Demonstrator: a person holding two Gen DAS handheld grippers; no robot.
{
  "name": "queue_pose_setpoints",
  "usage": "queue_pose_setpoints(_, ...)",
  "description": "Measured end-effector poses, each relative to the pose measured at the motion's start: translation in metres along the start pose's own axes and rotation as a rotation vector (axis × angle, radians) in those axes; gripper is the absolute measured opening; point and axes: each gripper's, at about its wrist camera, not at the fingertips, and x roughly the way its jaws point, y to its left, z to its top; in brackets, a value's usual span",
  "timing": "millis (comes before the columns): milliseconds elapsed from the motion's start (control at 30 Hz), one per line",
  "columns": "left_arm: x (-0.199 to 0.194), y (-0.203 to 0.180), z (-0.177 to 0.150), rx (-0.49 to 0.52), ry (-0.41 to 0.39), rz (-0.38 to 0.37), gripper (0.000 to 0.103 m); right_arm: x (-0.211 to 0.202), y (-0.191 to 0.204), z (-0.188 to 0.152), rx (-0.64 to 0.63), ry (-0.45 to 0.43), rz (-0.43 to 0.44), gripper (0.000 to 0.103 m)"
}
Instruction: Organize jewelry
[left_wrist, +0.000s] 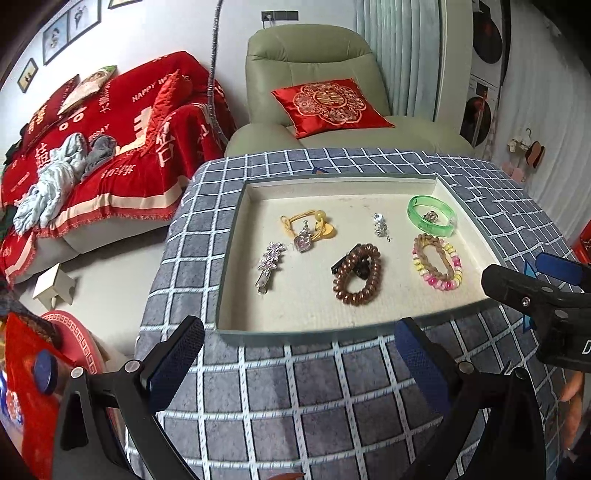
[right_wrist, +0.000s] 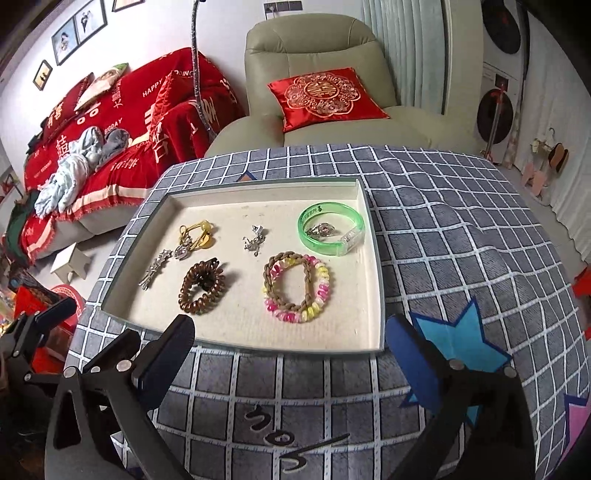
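Grey checked cloth covers the table (right_wrist: 461, 236); a shallow cream tray (right_wrist: 371, 229) sits on it with all the jewelry inside. I see a green bangle (right_wrist: 330, 228) at the far right with a small silver piece (right_wrist: 323, 229) inside its ring, a pink-yellow coil band (right_wrist: 295, 288) nearer, a brown coil tie (right_wrist: 201, 288) at centre, a silver hair clip (right_wrist: 155, 272) on the left, yellow ties (right_wrist: 197, 232) and a silver charm (right_wrist: 255, 240) further back. My left tongs (left_wrist: 299, 363) are spread wide, empty, over the cloth short of the tray. My right tongs (right_wrist: 290, 363) are also wide, nothing between them.
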Motion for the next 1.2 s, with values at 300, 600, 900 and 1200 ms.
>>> queue_pose_setpoints(300, -0.032, 0.001, -0.037, -0.031, -0.047, 0.029, 0.103, -0.034, 0.002, -0.03, -0.002, -0.064, -0.054, 0.103)
queue_pose_setpoints(600, -0.061, 0.003, -0.061, -0.056, -0.093, 0.045, 0.103, -0.064, 0.015, -0.056, -0.05, -0.126, -0.128, 0.103)
queue_pose_setpoints(900, -0.083, 0.005, -0.068, -0.058, -0.138, 0.046, 0.103, -0.085, 0.018, -0.072, -0.043, -0.173, -0.16, 0.103)
queue_pose_setpoints(1200, -0.091, 0.004, -0.071, -0.062, -0.143, 0.049, 0.103, -0.091, 0.017, -0.077, -0.04, -0.182, -0.155, 0.103)
